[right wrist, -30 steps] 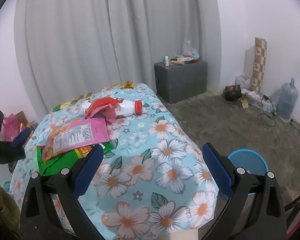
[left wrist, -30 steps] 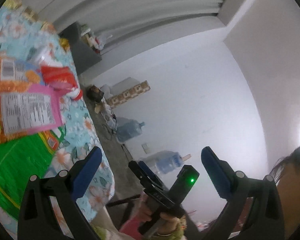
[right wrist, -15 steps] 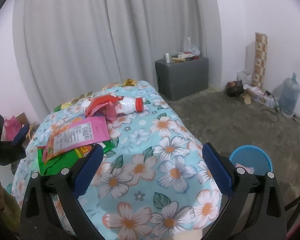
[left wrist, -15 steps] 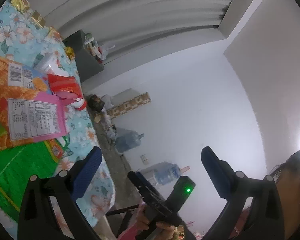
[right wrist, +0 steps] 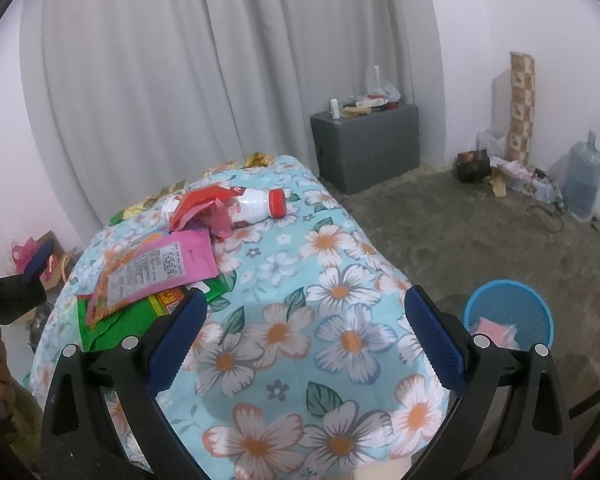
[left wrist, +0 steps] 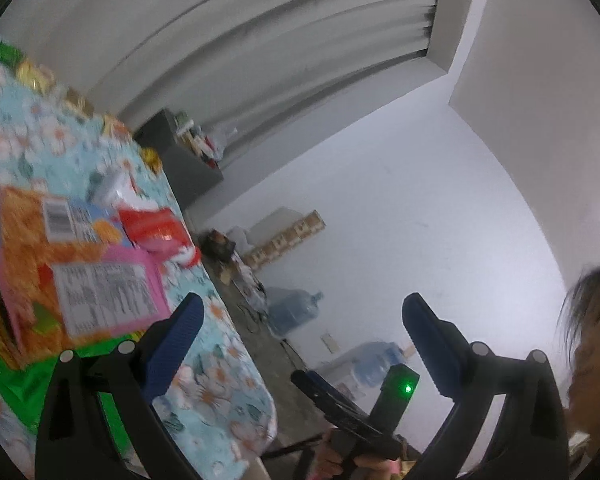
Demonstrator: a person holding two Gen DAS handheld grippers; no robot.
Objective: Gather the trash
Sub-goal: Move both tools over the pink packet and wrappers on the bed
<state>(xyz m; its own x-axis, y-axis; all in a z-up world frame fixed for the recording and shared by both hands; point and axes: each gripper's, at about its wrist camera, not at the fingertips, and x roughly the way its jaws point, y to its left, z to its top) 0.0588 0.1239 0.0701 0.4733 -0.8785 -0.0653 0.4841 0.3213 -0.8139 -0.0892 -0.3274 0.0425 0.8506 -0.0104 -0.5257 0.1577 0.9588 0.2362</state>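
Grey curtains behind a worktop in floral cloth. Blue bin on the floor off its right edge, pink trash inside. Green wrapper and pink packet stacked at left edge, white bottle near far edge. Left gripper and right gripper fingers spread, empty.

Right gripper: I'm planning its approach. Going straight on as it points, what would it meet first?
Probably the bare flowered cloth on the table, short of the wrappers and bottle, which lie left of its line. The right gripper is open; depth is unclear.
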